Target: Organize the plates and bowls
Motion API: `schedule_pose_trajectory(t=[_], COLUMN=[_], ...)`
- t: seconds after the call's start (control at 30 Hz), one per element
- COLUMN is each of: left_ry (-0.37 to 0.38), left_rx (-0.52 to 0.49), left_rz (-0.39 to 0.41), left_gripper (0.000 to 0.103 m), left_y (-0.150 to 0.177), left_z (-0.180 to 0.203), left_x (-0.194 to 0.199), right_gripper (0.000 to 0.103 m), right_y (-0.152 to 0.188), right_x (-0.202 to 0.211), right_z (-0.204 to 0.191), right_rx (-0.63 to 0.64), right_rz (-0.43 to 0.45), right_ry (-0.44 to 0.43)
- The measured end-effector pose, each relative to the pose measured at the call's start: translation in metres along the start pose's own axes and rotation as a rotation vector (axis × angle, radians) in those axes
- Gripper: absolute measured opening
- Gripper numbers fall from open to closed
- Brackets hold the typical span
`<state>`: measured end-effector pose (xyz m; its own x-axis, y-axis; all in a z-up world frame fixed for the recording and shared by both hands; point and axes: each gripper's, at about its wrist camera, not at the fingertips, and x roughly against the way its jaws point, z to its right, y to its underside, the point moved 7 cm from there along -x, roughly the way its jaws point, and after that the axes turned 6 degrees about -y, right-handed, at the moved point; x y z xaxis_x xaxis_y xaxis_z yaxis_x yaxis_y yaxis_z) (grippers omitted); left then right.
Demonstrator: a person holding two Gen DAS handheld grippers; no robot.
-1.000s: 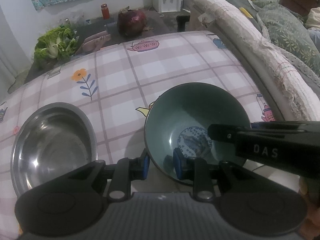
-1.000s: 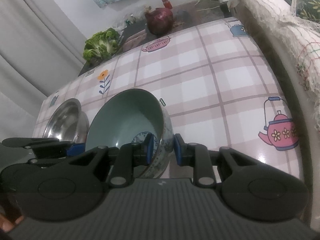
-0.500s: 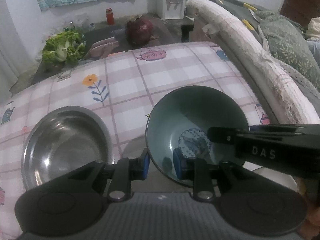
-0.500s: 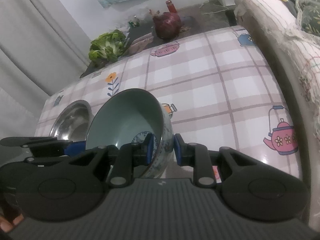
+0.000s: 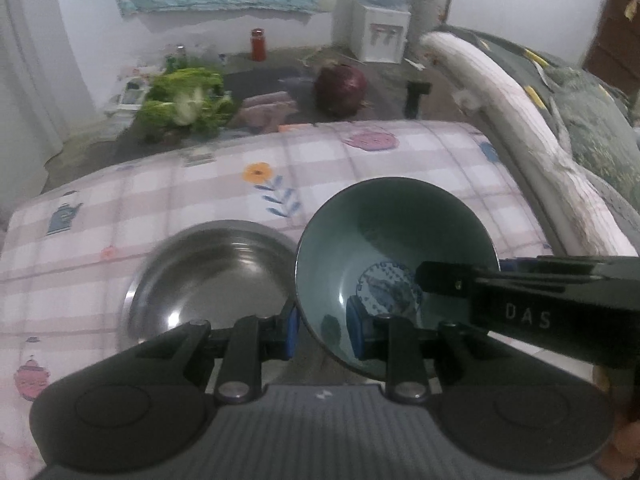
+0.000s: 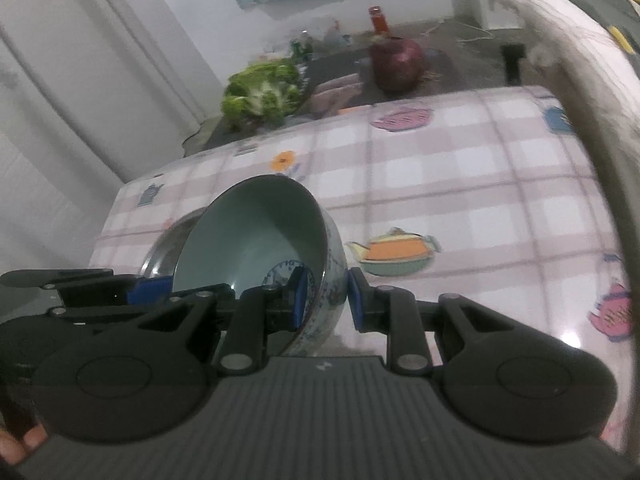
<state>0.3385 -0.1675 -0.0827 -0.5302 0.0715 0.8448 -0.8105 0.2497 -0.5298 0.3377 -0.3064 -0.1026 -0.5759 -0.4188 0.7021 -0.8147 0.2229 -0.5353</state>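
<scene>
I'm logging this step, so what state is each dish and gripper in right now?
ceramic bowl: lifted, tilted, empty, gripped at its rim on two sides.
steel bowl: upright on the tablecloth, empty.
left gripper: shut on the ceramic bowl's rim.
right gripper: shut on the ceramic bowl's opposite rim.

the ceramic bowl (image 5: 394, 264) sits between both grippers, just right of the steel bowl (image 5: 212, 276) on the table (image 5: 160, 200). behind the table lie greens (image 5: 186, 102) at left and a round vegetable (image 5: 340, 90) at right, a bottle (image 5: 258, 44) farther back.
</scene>
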Motion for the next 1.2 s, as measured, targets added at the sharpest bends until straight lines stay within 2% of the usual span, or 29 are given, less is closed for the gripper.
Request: schedule_pose_trajectory(t=[0.4,0.7,0.8,0.93,1.1,1.17,1.2], left_ry=[-0.059,-0.047,-0.047,-0.042,-0.063,-0.070,-0.067], left_rx=[0.115,0.149,0.137,0.117,0.093,0.097,0.105], left_rz=[-0.019,-0.084,-0.068,-0.048,0.003,0.018,0.025], left_gripper=[0.026,0.026,0.027,0.031,0.046,0.052,0.057], left_y=[0.005,0.020,0.019,0.016,0.009,0.006,0.005], left_z=[-0.091,-0.115,-0.116,-0.113,-0.111,-0.113,-0.115], left_x=[-0.013,-0.049,-0.053,-0.050,-0.036,-0.030,-0.027], right_gripper=[0.022,0.022,0.022,0.023,0.028,0.033,0.039], right_y=[-0.007,0.000,0.001,-0.001,-0.004,-0.006,-0.007], right_x=[-0.066,-0.113,-0.121,-0.122,-0.118,-0.113,-0.111], right_z=[-0.074,-0.084,-0.082,-0.082,-0.082,-0.082,-0.081], right_rx=[0.065,0.081,0.082,0.091,0.101,0.094,0.094], right_rz=[-0.074,-0.147,-0.151,-0.147,-0.151,-0.141,-0.132], right_ry=[-0.070,-0.040,-0.034,-0.023,-0.024,-0.029,-0.023])
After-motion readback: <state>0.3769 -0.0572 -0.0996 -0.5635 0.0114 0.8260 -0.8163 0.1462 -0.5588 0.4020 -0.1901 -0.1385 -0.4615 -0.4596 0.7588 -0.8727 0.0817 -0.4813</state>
